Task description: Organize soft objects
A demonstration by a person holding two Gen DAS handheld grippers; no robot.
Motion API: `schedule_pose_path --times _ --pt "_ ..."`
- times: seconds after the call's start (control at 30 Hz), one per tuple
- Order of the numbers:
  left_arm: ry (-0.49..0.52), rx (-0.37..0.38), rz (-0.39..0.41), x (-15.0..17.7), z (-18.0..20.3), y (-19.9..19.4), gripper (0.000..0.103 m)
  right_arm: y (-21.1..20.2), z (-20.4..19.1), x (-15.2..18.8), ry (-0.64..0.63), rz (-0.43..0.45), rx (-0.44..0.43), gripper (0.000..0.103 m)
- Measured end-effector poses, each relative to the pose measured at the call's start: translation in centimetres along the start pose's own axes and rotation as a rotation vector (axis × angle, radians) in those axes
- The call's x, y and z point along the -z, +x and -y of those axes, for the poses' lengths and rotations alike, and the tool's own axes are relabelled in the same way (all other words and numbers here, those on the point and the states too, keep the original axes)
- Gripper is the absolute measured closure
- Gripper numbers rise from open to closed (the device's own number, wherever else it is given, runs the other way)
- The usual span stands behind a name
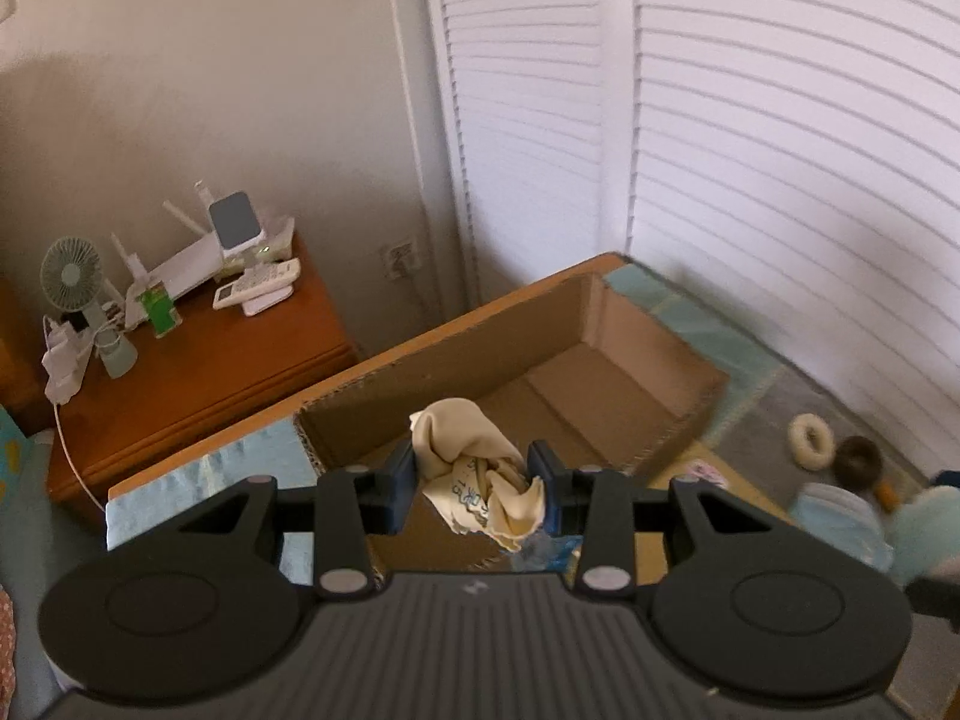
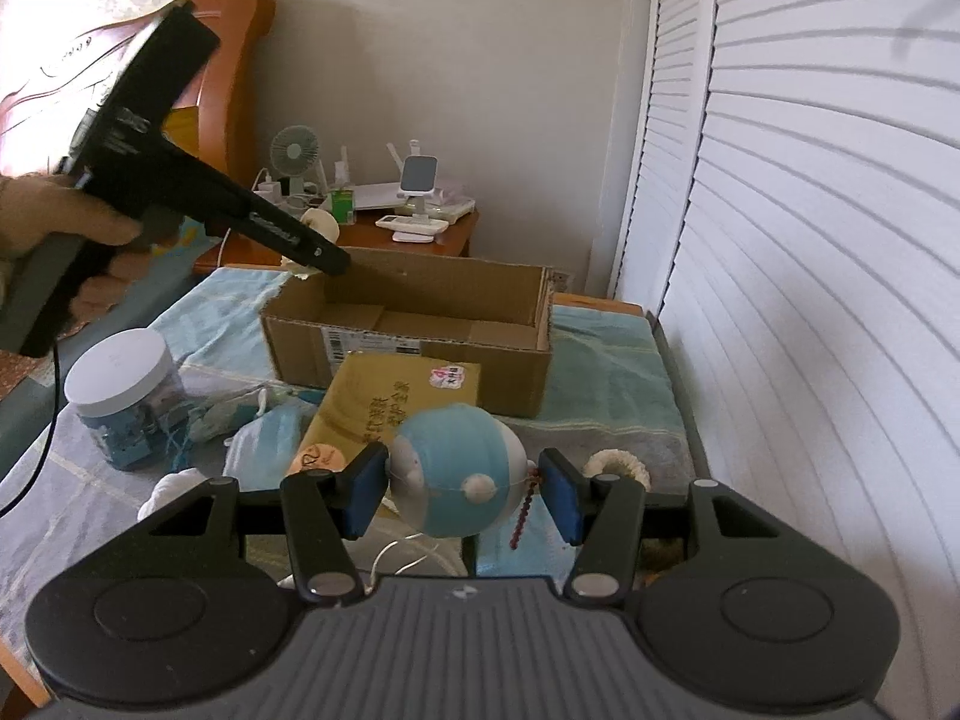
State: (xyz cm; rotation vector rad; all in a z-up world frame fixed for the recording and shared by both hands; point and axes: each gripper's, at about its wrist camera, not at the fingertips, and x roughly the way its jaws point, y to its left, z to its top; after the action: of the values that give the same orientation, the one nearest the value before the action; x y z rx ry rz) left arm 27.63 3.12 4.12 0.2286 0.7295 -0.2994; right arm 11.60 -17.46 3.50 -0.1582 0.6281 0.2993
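My left gripper (image 1: 474, 483) is shut on a crumpled cream cloth bag (image 1: 474, 468) and holds it above the near end of an open, empty cardboard box (image 1: 600, 384). The right wrist view shows that gripper (image 2: 318, 261) with the cream cloth (image 2: 318, 222) over the box's (image 2: 408, 354) far left corner. My right gripper (image 2: 462, 495) is open around a round blue-and-white plush toy (image 2: 456, 468); its left pad touches the toy, its right pad stands apart.
The box stands on a light blue cloth (image 2: 606, 384). A white-lidded jar (image 2: 123, 396), a face mask (image 2: 270, 450), a yellow booklet (image 2: 396, 414) and a cream ring (image 2: 618, 462) lie near it. A wooden nightstand (image 1: 198, 372) with gadgets stands behind. White louvred doors (image 2: 810, 240) are at right.
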Motion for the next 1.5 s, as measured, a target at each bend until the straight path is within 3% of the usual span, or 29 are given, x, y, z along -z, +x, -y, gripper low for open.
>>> schedule_pose_path --times 0.07,0.13,0.17,0.2,0.27,0.5,0.63,0.87,1.2,1.5 --pt "-0.012 -0.014 -0.005 0.1 -0.5 0.6 0.062 0.1 0.1 0.0 0.002 -0.003 0.003 0.043" --pt "-0.020 -0.016 -0.015 0.3 -0.8 0.7 0.047 0.2 0.1 0.1 0.001 -0.006 0.004 0.043" --pt "-0.028 -0.023 -0.016 0.4 -0.9 0.6 0.032 0.2 0.1 0.1 0.001 -0.006 0.004 0.043" --pt "-0.032 -0.032 -0.010 0.5 -1.1 0.4 0.027 0.2 0.2 0.1 0.003 -0.006 0.003 0.043" --pt "-0.027 -0.038 -0.009 0.9 -1.0 -0.3 0.026 0.2 0.1 0.1 0.006 -0.006 0.001 0.043" --pt "-0.021 0.005 0.037 3.8 0.7 -5.6 0.007 -0.1 -0.2 -0.2 -0.010 -0.006 0.001 0.043" --pt "-0.029 0.049 0.069 6.5 2.2 -9.1 0.005 0.1 -0.4 -1.0 -0.020 -0.008 0.000 0.043" --pt "-0.047 -0.011 0.114 11.4 3.5 -12.7 0.002 1.8 -1.4 -3.3 -0.068 -0.007 0.006 0.043" --pt "-0.152 -0.065 0.150 14.9 2.2 -13.9 0.002 8.2 -4.4 -9.9 -0.156 -0.020 -0.078 0.043" --pt "-0.112 -0.093 0.098 15.1 2.0 -11.9 0.002 16.3 -7.2 -14.3 -0.209 -0.098 -0.177 0.043"
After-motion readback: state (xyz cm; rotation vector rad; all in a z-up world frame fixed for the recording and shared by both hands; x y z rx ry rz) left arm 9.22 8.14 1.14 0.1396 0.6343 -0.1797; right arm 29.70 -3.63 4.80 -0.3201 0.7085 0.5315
